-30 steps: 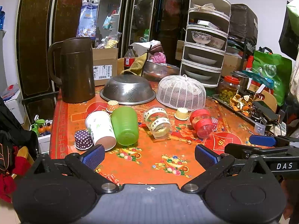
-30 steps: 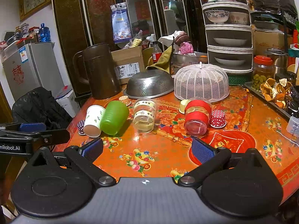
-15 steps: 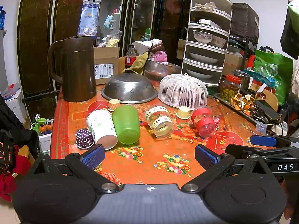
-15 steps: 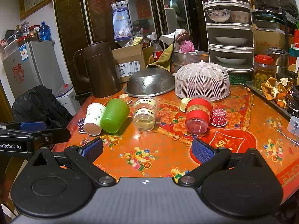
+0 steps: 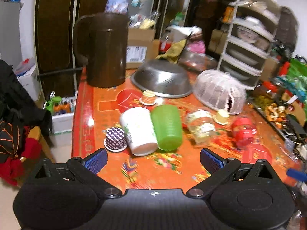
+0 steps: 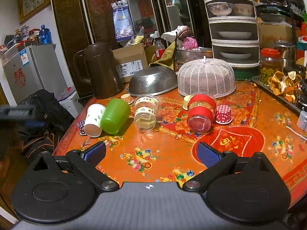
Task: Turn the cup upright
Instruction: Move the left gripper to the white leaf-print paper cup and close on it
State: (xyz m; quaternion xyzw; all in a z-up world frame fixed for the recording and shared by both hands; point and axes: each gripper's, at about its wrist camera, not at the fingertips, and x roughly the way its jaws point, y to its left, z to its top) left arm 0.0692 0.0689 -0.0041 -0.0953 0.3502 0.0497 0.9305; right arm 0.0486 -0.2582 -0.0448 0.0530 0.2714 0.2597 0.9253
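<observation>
Several cups lie on their sides on the orange patterned table. A white paper cup and a green plastic cup lie side by side, mouths toward me; they also show in the right wrist view as the white cup and green cup. A clear cup and a red-banded clear cup lie to the right. My left gripper is open and empty, just short of the white and green cups. My right gripper is open and empty, well short of the clear cups.
A brown jug, an upturned steel colander and a white mesh food cover stand behind the cups. Small paper baking cups sit around. A dish rack and a tray of peels are at the right.
My left gripper has moved forward and to the left toward the white and green cups, its view now blurred. My right gripper has crept slightly forward. Both stay open.
</observation>
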